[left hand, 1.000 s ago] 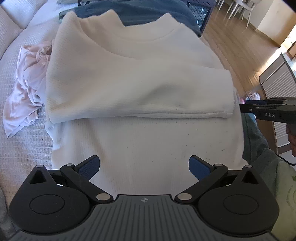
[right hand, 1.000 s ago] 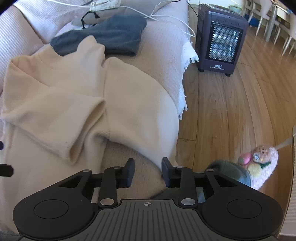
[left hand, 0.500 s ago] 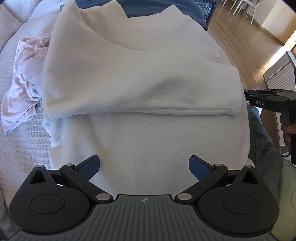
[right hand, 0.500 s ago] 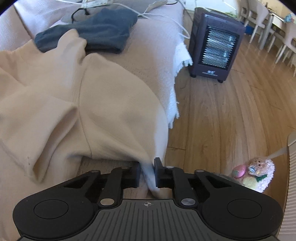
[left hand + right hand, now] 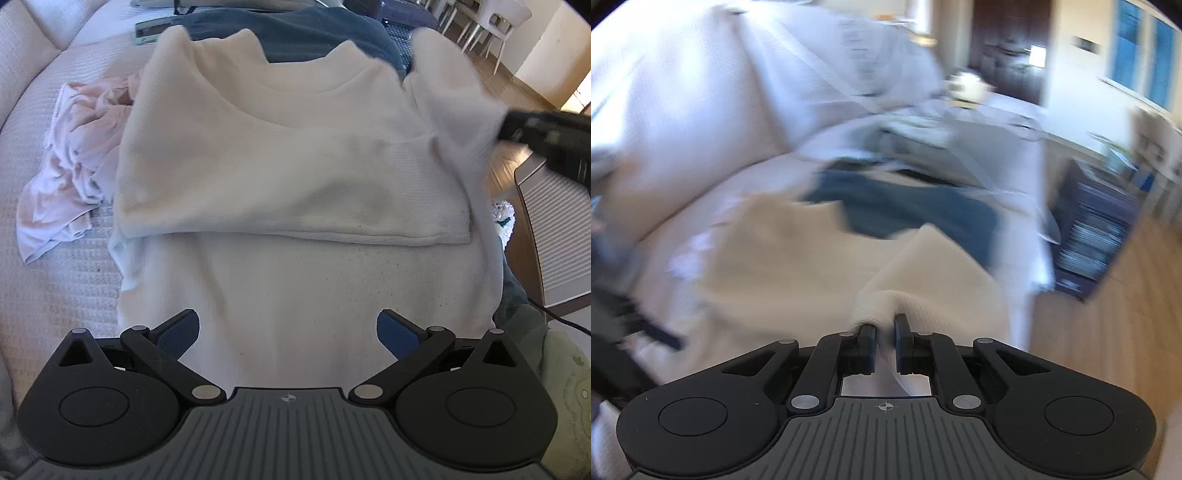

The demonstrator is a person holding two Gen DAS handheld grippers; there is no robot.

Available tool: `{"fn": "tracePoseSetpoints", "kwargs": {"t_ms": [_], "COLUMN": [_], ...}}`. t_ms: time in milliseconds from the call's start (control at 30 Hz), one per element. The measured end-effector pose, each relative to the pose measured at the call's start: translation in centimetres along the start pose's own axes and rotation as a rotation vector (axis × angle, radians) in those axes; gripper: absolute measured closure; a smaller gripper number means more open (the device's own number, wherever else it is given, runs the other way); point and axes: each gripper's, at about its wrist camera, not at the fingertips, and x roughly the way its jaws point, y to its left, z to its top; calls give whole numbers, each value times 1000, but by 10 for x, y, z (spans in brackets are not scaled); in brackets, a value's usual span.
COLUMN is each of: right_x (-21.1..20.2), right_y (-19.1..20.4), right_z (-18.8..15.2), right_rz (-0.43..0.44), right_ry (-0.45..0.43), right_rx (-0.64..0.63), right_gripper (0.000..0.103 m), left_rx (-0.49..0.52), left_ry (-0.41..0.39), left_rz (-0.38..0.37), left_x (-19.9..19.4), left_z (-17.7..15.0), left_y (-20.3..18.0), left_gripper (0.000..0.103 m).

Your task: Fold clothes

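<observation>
On sofa: right hand-held gripper (image 5: 885, 334) pinches cream sweater (image 5: 295, 155) sleeve, blurred; left hand-held gripper (image 5: 288, 328) open.

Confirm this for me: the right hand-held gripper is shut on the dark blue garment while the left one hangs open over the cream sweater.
Not quite. The right hand-held gripper is shut on a fold of the cream sweater, not the dark blue garment, which lies untouched farther back; the right wrist view shows this. The left hand-held gripper does hang open over the sweater.
</observation>
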Motion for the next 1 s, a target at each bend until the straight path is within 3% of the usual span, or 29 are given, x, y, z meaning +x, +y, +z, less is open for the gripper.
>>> {"fn": "tracePoseSetpoints", "kwargs": {"t_ms": [100,200,433,767,900,967,1000], "right_x": [27,55,62,55,55,54,54], "right_y": [32,38,43,47,46,45,44], "right_z": [-12,-29,-43,-50,-50,-50,-50], "right_rz": [51,38,8,-16,-16,-13,-10], "right_ry": [72,138,103,70,71,73,73], "right_rx": [-65,-58,-9,-54,-56,-54,-50], "right_gripper": [91,88,88,87,87,87,87], "left_rx": [-22,-38,-47,55,70,69,69], "left_ry": [-3,-17,-99,-218,-222,-217,-218], "left_rz": [7,13,27,6,44,34,22], "left_x": [-5,-12,-24,-31,-12,-4,-1], "left_z": [-9,-13,12,52,69,74,76], "left_y": [8,14,16,-8,-22,-27,-30], "left_gripper": [0,0,0,0,7,26,27]}}
